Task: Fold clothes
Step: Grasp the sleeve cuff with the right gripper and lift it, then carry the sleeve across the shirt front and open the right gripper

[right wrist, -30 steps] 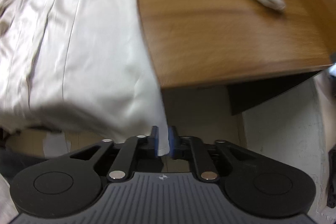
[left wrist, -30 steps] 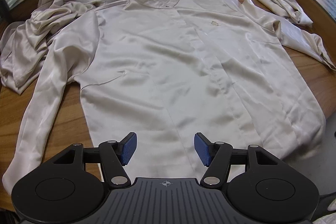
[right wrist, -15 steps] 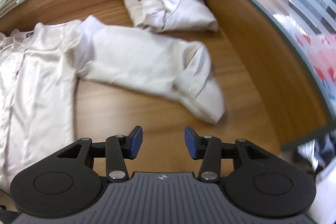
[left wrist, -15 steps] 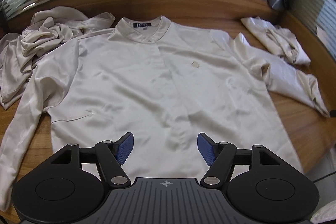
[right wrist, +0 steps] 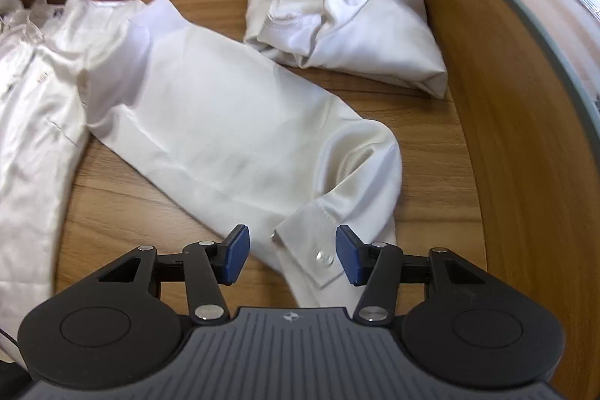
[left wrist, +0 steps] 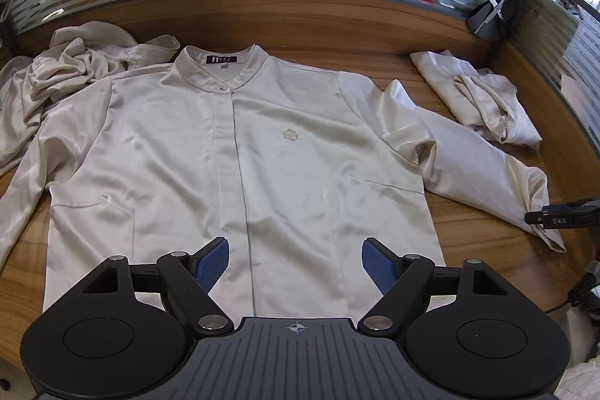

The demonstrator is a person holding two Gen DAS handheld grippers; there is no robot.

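Observation:
A cream satin shirt lies face up and spread flat on the wooden desk, collar at the far side. My left gripper hovers over its lower front near the hem, jaws opening wide with nothing between them. The shirt's right sleeve runs out diagonally, bent back near its end. Its buttoned cuff lies between the blue pads of my right gripper. Those jaws are closing, and the pads stand clear of the cloth. A dark part of that right gripper shows beside the sleeve end in the left wrist view.
A folded cream garment sits at the far right corner. A crumpled pile of similar garments lies at the far left, touching the shirt's shoulder. A wooden partition with striped glass bounds the desk at the back and right.
The left gripper drew back from the shirt and its jaws widened. The right gripper let go of the shirt's hem at the desk edge, swung right to the sleeve cuff and now stands open.

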